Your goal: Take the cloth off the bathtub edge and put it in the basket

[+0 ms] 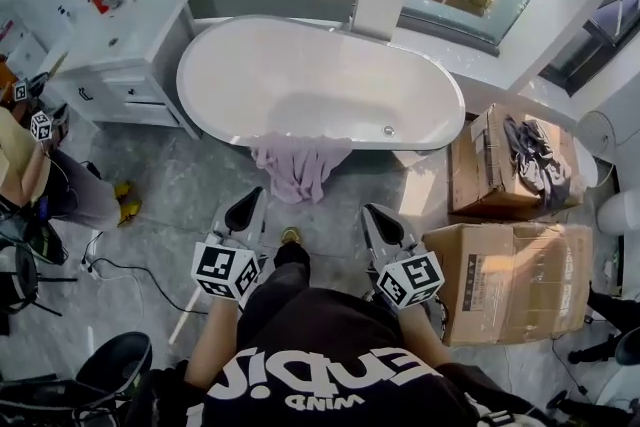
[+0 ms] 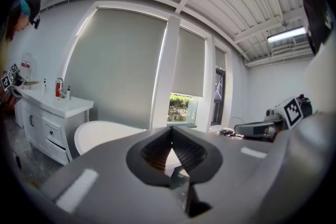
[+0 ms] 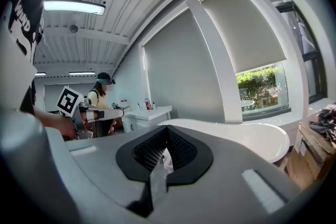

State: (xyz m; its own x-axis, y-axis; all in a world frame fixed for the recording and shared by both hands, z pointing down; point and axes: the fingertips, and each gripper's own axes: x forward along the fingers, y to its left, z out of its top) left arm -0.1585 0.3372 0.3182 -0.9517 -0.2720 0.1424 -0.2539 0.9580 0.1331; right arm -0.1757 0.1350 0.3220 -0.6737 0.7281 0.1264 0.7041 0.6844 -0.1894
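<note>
A person's dark shirt fills the foreground. Beyond stands a white bathtub, with a pale pink cloth draped over its near edge, not yet taken. Left gripper and right gripper, both clenched and empty, point toward it. Everything remains: grasp, carry, basket.

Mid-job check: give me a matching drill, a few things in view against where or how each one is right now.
1 cloth
2 white vanity
3 cardboard boxes
4 left gripper

A right of the bathtub
B shut, empty
C draped over the bathtub's near rim
D left of the bathtub

Pairs: 1-C, 2-D, 3-A, 4-B
</note>
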